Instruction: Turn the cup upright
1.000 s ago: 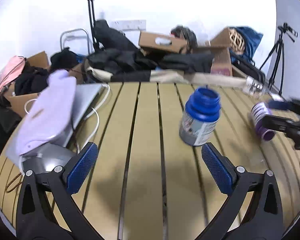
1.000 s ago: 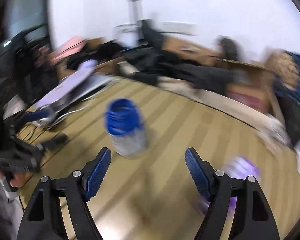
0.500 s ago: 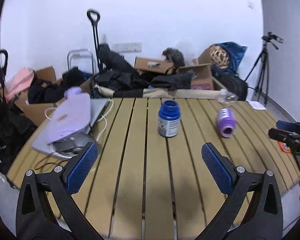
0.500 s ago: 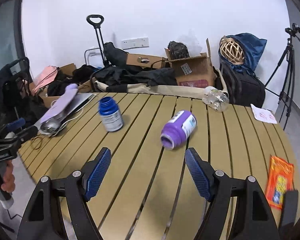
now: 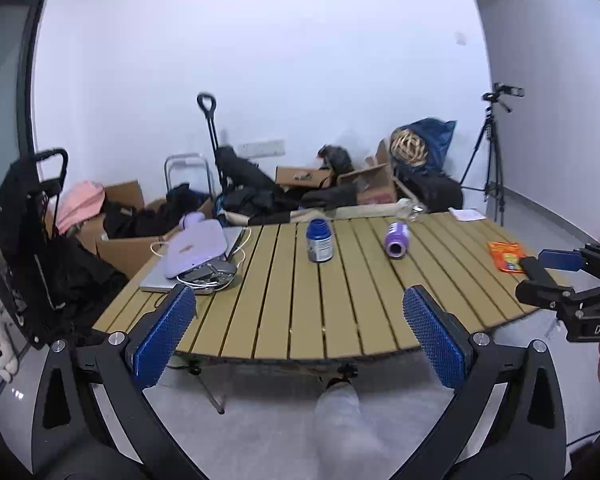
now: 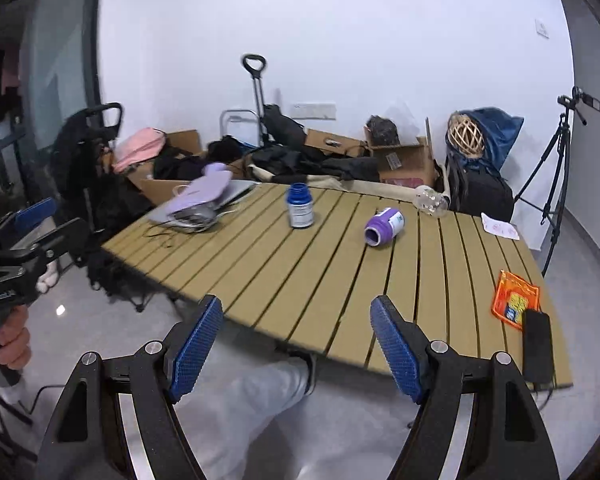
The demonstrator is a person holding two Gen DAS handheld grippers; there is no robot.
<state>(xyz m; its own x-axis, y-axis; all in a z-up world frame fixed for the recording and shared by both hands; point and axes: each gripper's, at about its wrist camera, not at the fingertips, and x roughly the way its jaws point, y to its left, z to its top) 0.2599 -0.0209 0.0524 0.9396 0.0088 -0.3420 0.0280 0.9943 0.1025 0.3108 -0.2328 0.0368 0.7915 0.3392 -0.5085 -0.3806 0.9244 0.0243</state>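
A purple cup [image 5: 396, 238] lies on its side on the slatted wooden table [image 5: 340, 304], its open mouth toward me; it also shows in the right wrist view [image 6: 383, 227]. My left gripper [image 5: 300, 336] is open and empty, held off the table's near edge, far from the cup. My right gripper [image 6: 296, 348] is open and empty, also back from the near edge; it shows at the right of the left wrist view [image 5: 556, 276].
A blue-lidded jar [image 5: 319, 239] stands upright left of the cup. A lilac pouch on a laptop with cables [image 5: 196, 252] lies at the table's left. An orange packet [image 6: 515, 300] and black phone [image 6: 537, 346] lie at the right. A clear bottle [image 6: 431, 200] lies at the back.
Both grippers have pulled far back from the table, from right over the jar and cup to beyond the near edge. Jar and cup have not moved.
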